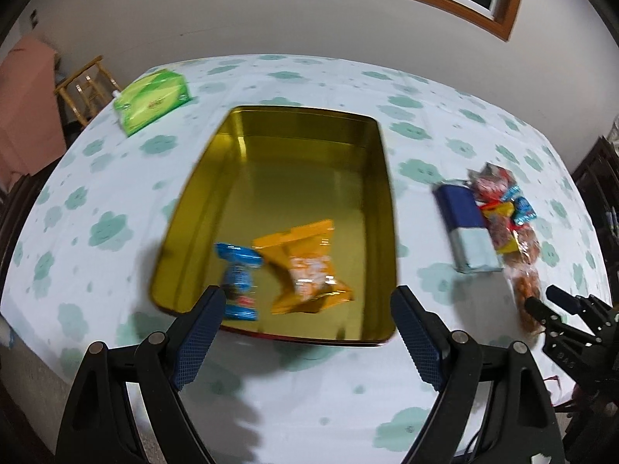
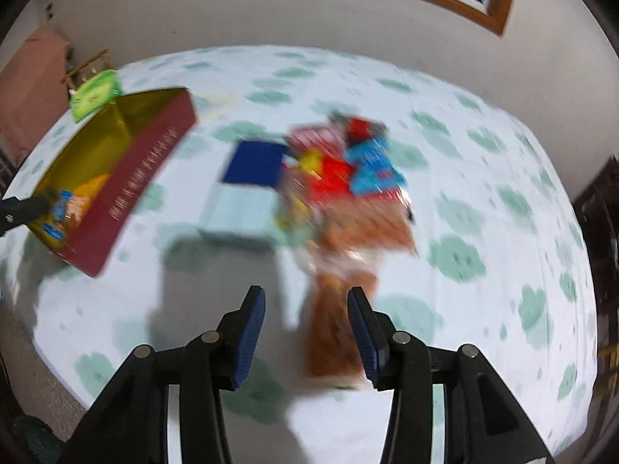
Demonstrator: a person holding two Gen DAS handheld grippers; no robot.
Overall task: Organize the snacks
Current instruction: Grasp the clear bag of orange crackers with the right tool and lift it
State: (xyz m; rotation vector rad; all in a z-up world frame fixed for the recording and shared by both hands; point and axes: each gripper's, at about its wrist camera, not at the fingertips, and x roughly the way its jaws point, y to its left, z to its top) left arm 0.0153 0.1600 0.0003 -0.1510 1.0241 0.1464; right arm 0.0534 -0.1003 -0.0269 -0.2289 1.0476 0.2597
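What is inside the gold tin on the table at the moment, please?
The gold tin holds two snacks near its front end: a blue packet and an orange packet. The rest of its floor is bare. The left gripper's finger covers part of the blue packet.

Green tissue pack [image 1: 154, 101], wooden chair [image 1: 86, 86].

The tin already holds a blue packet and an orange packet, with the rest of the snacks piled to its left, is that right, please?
Not quite: the pile lies to the right of the tin, as the left wrist view shows. The tin does hold a blue packet and an orange packet.
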